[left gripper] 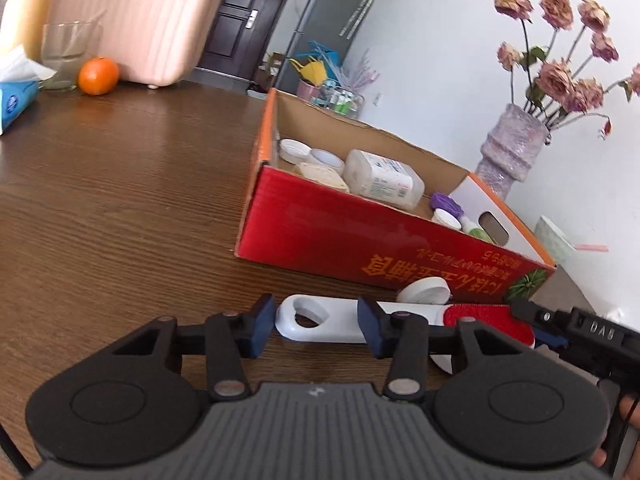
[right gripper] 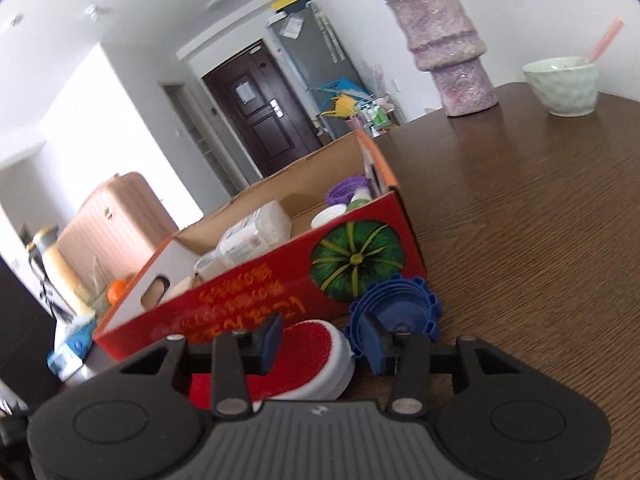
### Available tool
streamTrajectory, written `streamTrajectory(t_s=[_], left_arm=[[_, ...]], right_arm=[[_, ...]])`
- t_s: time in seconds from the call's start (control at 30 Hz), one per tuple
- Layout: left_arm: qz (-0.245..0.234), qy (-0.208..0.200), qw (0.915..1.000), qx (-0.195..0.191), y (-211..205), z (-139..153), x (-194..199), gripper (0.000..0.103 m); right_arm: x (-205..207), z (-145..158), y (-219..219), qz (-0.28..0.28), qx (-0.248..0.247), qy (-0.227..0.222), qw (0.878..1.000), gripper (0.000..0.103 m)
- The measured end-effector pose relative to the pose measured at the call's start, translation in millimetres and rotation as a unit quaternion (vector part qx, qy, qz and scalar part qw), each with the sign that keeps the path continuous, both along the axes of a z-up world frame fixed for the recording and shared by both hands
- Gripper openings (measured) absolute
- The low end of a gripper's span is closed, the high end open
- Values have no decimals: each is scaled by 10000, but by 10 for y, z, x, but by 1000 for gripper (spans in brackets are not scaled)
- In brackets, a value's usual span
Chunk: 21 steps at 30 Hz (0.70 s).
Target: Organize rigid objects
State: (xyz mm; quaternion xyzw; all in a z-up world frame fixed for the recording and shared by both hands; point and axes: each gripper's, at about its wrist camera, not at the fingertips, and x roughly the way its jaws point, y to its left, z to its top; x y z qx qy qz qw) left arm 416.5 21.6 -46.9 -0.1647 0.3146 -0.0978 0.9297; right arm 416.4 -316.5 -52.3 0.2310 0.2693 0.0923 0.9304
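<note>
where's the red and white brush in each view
Left wrist view: the brush lies low and right of centre, its white handle between the left gripper fingers.
Right wrist view: its red head sits bottom centre, between the right gripper fingers.
Shared landmark: the red box just behind it in both.

- Wide open stretch of wooden table [left gripper: 120, 200] left of the red box [left gripper: 360, 240], nothing blocking until the orange [left gripper: 98, 76] and glass [left gripper: 66, 54] at the far edge.
- More bare tabletop on the box's other side, up to the vase [right gripper: 452, 48] and bowl [right gripper: 562, 86].
- Tight in front of the box wall: white brush [left gripper: 320, 322], white cap [left gripper: 426, 290], blue lid [right gripper: 400, 312] crammed close.
</note>
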Motion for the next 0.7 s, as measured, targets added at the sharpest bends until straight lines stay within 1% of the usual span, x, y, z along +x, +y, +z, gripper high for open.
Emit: streamTrajectory(t_s=[0.07, 0.13, 0.2, 0.27, 0.33, 0.4, 0.43, 0.47, 0.5, 0.53, 0.57, 0.63, 0.67, 0.7], left_arm=[[47, 7, 10000, -3, 25, 7, -12, 46], [34, 36, 10000, 23, 28, 3, 1, 44], [27, 15, 10000, 74, 24, 8, -11, 43], [52, 56, 10000, 46, 35, 18, -14, 42], [133, 106, 9998, -75, 72, 24, -21, 39], [239, 188, 9989, -351, 144, 5, -45, 37], [274, 131, 9988, -376, 154, 9, -79, 36], [340, 72, 9987, -377, 158, 14, -134, 36], [409, 18, 9984, -388, 153, 19, -209, 36], [451, -50, 9982, -400, 145, 21, -302, 36], [514, -76, 9979, -399, 135, 21, -409, 36], [619, -220, 9975, -275, 92, 45, -667, 37], [655, -302, 9969, -303, 89, 52, -805, 37], [562, -295, 9968, -492, 98, 38, -921, 36]], right_arm=[[5, 23, 64, 96, -161, -13, 9998, 43], [3, 31, 72, 136, -154, -9, 9998, 43], [4, 32, 54, 135, -153, -2, 9998, 43], [8, 38, 67, 144, -198, 6, 9997, 43], [6, 38, 82, 165, -230, 15, 9996, 43], [3, 30, 82, 205, -209, 17, 9996, 42], [-1, 27, 77, 211, -187, 16, 9996, 42], [-4, 25, 70, 224, -175, 13, 9996, 39], [-19, 22, 77, 237, -170, -6, 9996, 33], [-49, 32, 83, 220, -194, -40, 9996, 30], [-111, 38, 106, 200, -265, -64, 9994, 30], [-299, 70, 173, 182, -444, -87, 9988, 30], [-409, 80, 205, 210, -508, -108, 9984, 30], [-522, 95, 231, 263, -504, -128, 9983, 26]])
